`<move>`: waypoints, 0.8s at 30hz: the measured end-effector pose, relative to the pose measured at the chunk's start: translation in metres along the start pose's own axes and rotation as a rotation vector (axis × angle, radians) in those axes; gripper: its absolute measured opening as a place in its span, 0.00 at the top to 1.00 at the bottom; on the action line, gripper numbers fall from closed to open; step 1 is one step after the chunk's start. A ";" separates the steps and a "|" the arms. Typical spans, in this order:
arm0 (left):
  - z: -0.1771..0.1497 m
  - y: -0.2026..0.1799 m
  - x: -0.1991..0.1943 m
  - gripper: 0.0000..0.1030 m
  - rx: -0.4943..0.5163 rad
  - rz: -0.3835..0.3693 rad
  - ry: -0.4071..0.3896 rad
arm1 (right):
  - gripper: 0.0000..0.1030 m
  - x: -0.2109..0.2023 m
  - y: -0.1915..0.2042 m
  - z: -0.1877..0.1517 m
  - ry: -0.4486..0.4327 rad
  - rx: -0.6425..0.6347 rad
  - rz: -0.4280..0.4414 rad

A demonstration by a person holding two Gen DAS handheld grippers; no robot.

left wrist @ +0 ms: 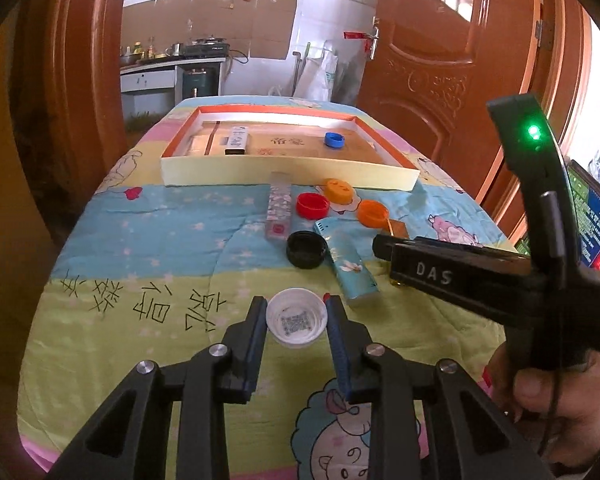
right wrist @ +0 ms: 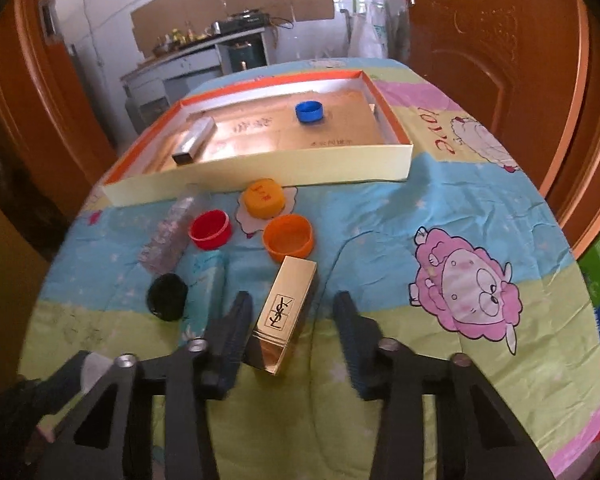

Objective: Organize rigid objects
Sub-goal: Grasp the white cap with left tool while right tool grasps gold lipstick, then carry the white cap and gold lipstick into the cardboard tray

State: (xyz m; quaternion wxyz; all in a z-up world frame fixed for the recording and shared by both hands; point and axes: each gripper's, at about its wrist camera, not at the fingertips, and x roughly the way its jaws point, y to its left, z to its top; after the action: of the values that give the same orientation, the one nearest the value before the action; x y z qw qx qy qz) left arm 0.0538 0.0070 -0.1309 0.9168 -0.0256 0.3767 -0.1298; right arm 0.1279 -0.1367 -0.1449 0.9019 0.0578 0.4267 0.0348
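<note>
My left gripper [left wrist: 296, 308] is open with a white bottle cap [left wrist: 296, 323] between its fingers on the cloth. My right gripper [right wrist: 294, 300] is open around a gold YSL lipstick box [right wrist: 285, 314] that lies on the cloth. The shallow cardboard tray [left wrist: 284, 172] at the far end holds a blue cap [left wrist: 334, 139] and a silver box [left wrist: 236, 140]. In front of it lie a red cap [left wrist: 312, 205], two orange caps [left wrist: 339, 190] [left wrist: 373, 213], a black cap [left wrist: 307, 249], a clear tube [left wrist: 279, 210] and a teal box [left wrist: 350, 266].
The table wears a cartoon-print cloth [right wrist: 464, 284]. Wooden doors [left wrist: 440, 48] flank the far end. Coloured boxes [left wrist: 592, 216] stand off the table's right side. The right gripper's body [left wrist: 500, 276] reaches in from the right in the left wrist view.
</note>
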 end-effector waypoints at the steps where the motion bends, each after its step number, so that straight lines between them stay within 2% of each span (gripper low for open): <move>1: 0.000 0.001 0.000 0.70 -0.001 0.002 0.001 | 0.79 0.000 0.001 0.000 -0.006 -0.007 -0.004; 3: 0.000 0.003 0.001 0.70 -0.003 0.010 0.006 | 0.83 -0.002 0.001 0.000 -0.008 -0.010 0.000; 14: 0.005 0.008 -0.004 0.70 -0.009 0.020 -0.008 | 0.83 -0.029 -0.015 -0.006 -0.028 -0.029 0.072; 24: 0.030 0.006 -0.015 0.70 0.025 0.029 -0.052 | 0.83 -0.051 -0.024 0.008 -0.073 -0.058 0.078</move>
State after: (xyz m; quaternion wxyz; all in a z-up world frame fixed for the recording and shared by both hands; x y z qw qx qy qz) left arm 0.0659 0.0147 -0.0998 0.9284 -0.0122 0.3514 -0.1204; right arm 0.1021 -0.1664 -0.1038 0.9160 0.0496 0.3898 0.0804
